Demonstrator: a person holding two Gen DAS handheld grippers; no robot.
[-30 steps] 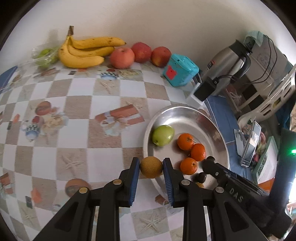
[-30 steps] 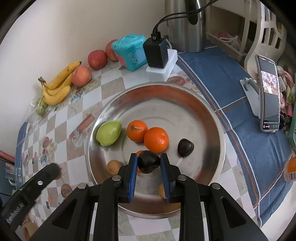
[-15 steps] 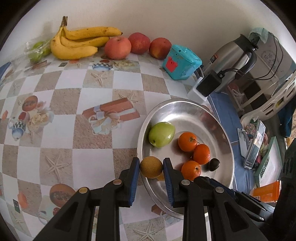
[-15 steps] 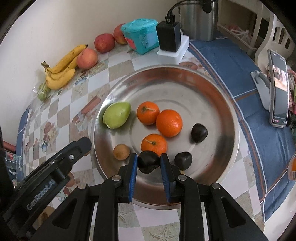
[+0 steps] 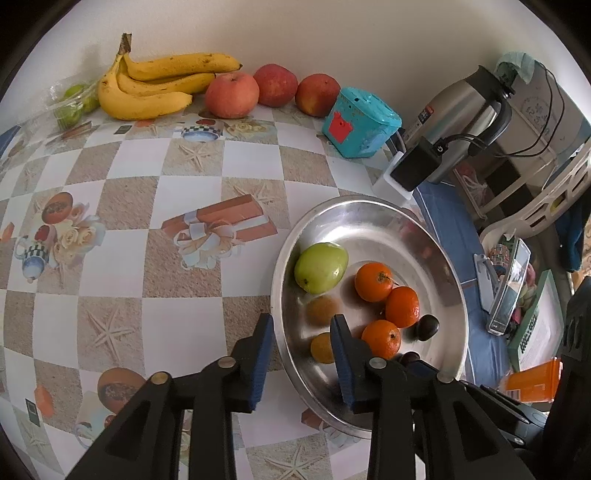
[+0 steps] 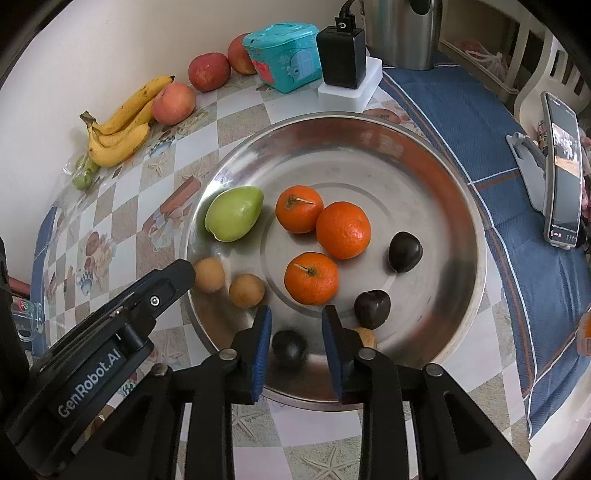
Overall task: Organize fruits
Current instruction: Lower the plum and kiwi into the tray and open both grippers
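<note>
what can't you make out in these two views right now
- Dark fruit between the right gripper's fingers, right wrist view: motion-blurred.
- Small yellow fruit, right wrist view: mostly behind a finger.
- Brown fruit, left wrist view: blurred.
- Bagged green fruit, left wrist view: too small to identify.

Plain cream wall (image 5: 332, 33) behind a table with checkered patterned tablecloth (image 5: 147, 206).

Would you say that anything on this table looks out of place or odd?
Mildly: three apples, bananas and bagged green fruit sit along the wall, outside the metal tray holding the other fruit.
</note>
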